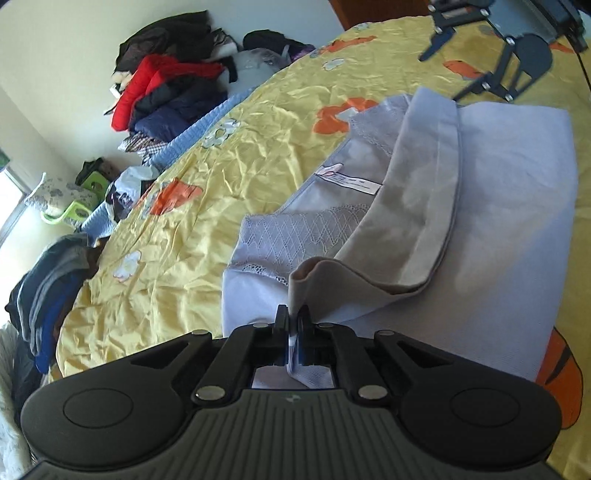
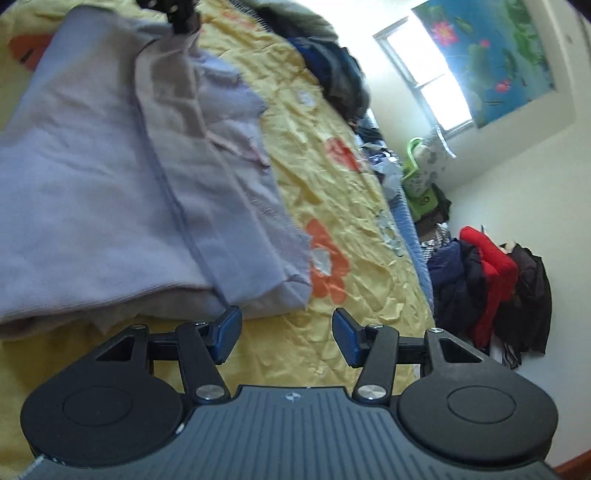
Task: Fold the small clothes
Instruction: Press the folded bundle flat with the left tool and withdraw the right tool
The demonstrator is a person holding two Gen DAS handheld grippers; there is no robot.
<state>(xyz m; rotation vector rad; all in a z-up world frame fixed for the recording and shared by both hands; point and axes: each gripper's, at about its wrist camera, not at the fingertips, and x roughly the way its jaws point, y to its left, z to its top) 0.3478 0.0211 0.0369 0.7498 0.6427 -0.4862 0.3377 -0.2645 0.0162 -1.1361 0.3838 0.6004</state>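
On yellow bedspread [image 1: 258,110], left gripper [image 1: 294,321] pinching lavender garment [image 1: 509,221], right gripper [image 2: 286,332] agape.

The garment [image 2: 92,177] is blurred; the left gripper [image 2: 183,16] is cut off.

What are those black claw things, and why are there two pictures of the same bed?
Each claw is a gripper, a two-finger pincher that a person holds, one in each hand. A camera sits on each, looking along its fingers, so you get two pictures. One picture is from the left gripper: it is shut, pinching an edge of the lilac garment. The other is from the right gripper: it is open and holds nothing. The garment lies partly folded on a yellow flowered bedspread. Piles of other clothes sit beyond the bed.
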